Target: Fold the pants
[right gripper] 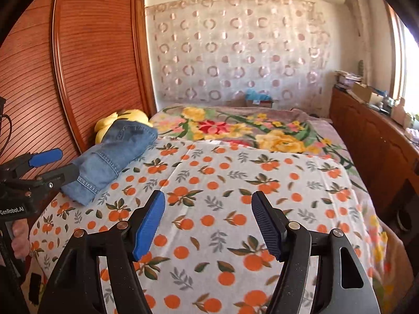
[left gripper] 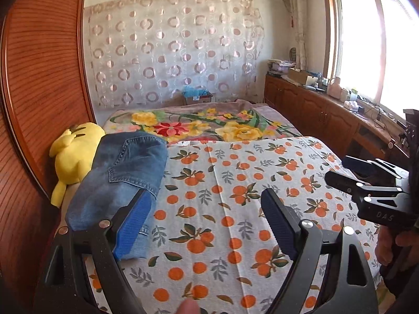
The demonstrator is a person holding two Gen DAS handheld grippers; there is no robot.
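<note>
Folded jeans (left gripper: 123, 175) sit at bed's left edge on orange-print sheet (left gripper: 235, 209), against yellow plush toy (left gripper: 74, 151). Left gripper (left gripper: 207, 225) and right gripper (right gripper: 208, 225) both spread wide, holding nothing.

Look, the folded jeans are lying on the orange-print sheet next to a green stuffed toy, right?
Almost. The stuffed toy is yellow, not green, as the left wrist view shows clearly. The rest holds: the folded jeans lie on the orange-print sheet right beside that toy.
</note>
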